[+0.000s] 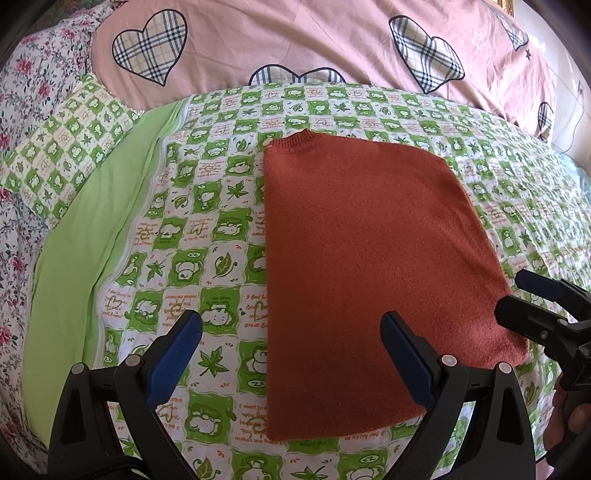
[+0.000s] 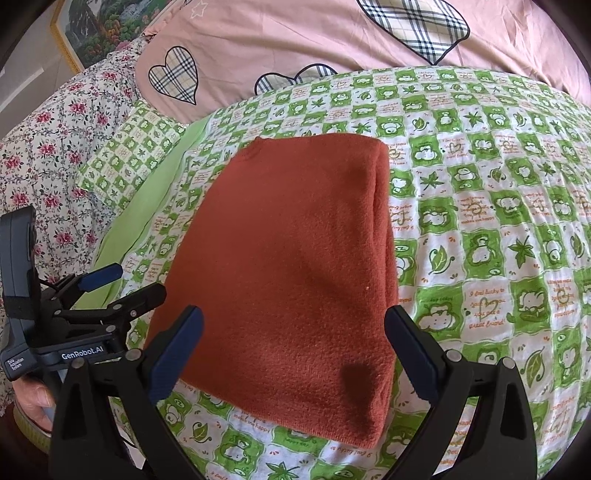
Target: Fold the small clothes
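Observation:
A rust-orange knit sweater (image 1: 362, 258) lies folded into a flat rectangle on the green-checked bedspread (image 1: 207, 236), collar at its far end. It also shows in the right wrist view (image 2: 288, 280), with the folded layers stacked along its right edge. My left gripper (image 1: 291, 354) is open and empty, hovering over the sweater's near left edge. My right gripper (image 2: 293, 354) is open and empty above the sweater's near end. The right gripper shows at the right in the left wrist view (image 1: 517, 299); the left gripper shows at the left in the right wrist view (image 2: 129, 282).
A pink quilt with plaid hearts (image 1: 295, 40) is heaped at the far side. A checked pillow (image 1: 70, 147) and a plain green sheet (image 1: 85, 251) lie at the left, on floral bedding (image 1: 22, 110). A framed picture (image 2: 99, 26) hangs at the far left.

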Demonstrator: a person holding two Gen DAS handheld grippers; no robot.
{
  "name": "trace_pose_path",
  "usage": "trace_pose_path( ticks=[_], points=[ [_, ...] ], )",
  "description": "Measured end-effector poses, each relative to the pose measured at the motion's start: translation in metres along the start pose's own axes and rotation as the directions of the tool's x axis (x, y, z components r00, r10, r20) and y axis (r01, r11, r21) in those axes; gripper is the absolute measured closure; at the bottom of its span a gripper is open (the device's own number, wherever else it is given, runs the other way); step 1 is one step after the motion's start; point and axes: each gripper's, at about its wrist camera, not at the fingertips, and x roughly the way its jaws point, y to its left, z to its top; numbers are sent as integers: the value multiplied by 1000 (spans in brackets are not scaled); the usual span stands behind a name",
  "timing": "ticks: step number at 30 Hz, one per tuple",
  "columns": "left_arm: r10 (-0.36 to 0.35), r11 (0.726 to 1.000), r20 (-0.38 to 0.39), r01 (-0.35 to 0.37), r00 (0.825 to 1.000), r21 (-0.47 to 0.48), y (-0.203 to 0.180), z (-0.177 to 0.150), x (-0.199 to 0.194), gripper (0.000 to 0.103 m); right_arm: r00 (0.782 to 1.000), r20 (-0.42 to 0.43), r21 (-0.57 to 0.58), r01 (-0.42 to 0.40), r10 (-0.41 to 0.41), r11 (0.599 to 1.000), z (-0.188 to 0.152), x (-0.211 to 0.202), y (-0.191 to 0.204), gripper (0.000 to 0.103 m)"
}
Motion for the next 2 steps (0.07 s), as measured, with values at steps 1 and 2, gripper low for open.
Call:
trace_pose_path(
  ticks=[1, 2],
  points=[
    [1, 1000, 0, -1, 1000, -1, -1, 1, 1, 6, 1000, 3, -1, -3, 3, 1000, 0, 0, 0, 5],
    [0, 1000, -1, 0, 1000, -2, -2, 1, 1, 6, 1000, 4, 0, -4, 4, 1000, 1, 1, -1, 5]
  ],
)
